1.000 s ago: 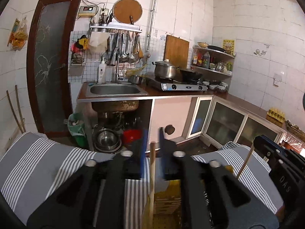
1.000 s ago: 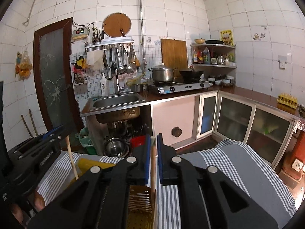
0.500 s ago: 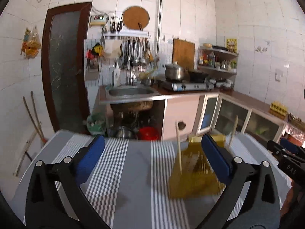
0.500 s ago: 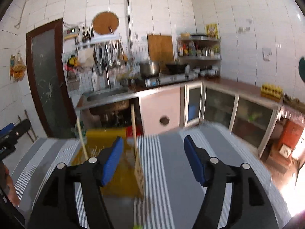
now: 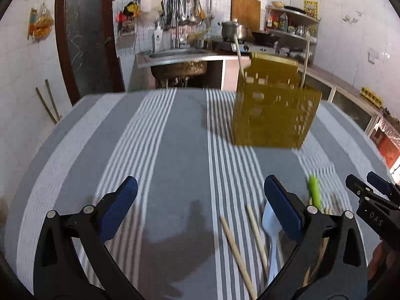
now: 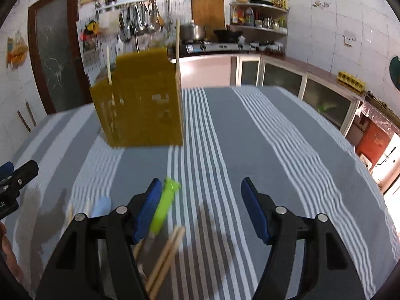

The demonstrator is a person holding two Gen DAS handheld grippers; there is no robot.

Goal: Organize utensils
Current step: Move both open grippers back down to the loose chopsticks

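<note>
On striped cloth | left claw wide, chopsticks between | right claw wide, empty

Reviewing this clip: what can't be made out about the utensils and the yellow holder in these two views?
- Left wrist view: the white spatula and the utensils beside it are partly hidden by a finger of the left hand-held gripper.
- Right wrist view: the wooden chopsticks are blurred and run behind the gripper body.
- Both views: the yellow perforated plastic holder is blurred; its inside stays unseen.
</note>
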